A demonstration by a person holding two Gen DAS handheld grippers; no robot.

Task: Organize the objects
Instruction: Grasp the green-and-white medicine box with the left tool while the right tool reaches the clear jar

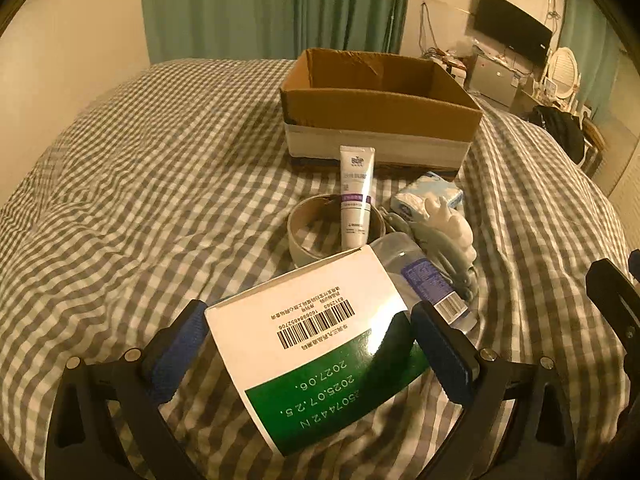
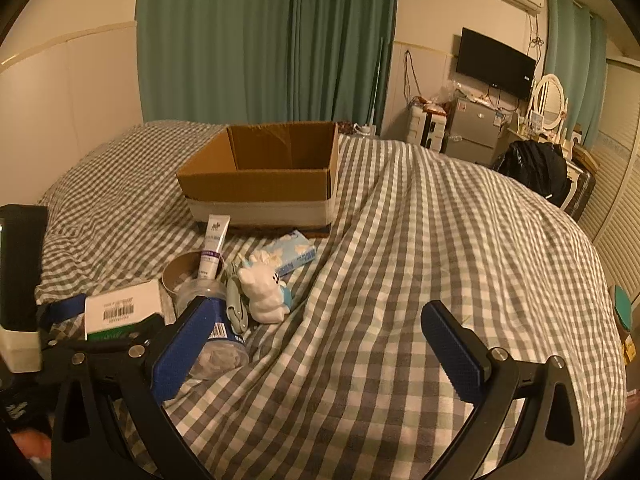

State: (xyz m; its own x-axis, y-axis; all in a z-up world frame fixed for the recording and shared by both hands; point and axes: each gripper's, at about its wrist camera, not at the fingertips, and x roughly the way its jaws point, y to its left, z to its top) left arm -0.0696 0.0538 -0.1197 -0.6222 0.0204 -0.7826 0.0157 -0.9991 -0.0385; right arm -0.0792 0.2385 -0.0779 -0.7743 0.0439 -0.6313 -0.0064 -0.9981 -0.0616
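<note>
Gray-and-white checked bedding (image 2: 420, 240) covers the bed and carries everything, with teal curtains (image 2: 260, 40) behind it and a wall-mounted television (image 2: 495, 63) off to the right. An open cardboard box (image 2: 264, 176) sits toward the far side of the bed, its flaps up and its inside bare as far as the views show. Just in front of its near wall lies a cluster of things: a white tube (image 1: 356, 196) leaning into a roll of tape (image 1: 316, 228), a blue-and-white tissue pack (image 1: 430, 196), a white bear figurine (image 2: 264, 294), a gray hair clip (image 2: 236, 304) and a clear plastic bottle (image 2: 218, 340) lying on its side.

The left hand-held gripper (image 1: 308, 356) pinches a white-and-green medicine box (image 1: 320, 344) between its blue pads, the barcode face up, held at the near edge of the cluster with the bottle just beyond its far corner. The right hand-held gripper (image 2: 320, 356) is spread wide with nothing between its fingers; its left finger is just in front of the bottle.

To the right of the cluster the bedding runs wide and rumpled to the bed's edge, with a raised fold passing the box's right corner. Left of the box is another broad stretch of checked cover.
</note>
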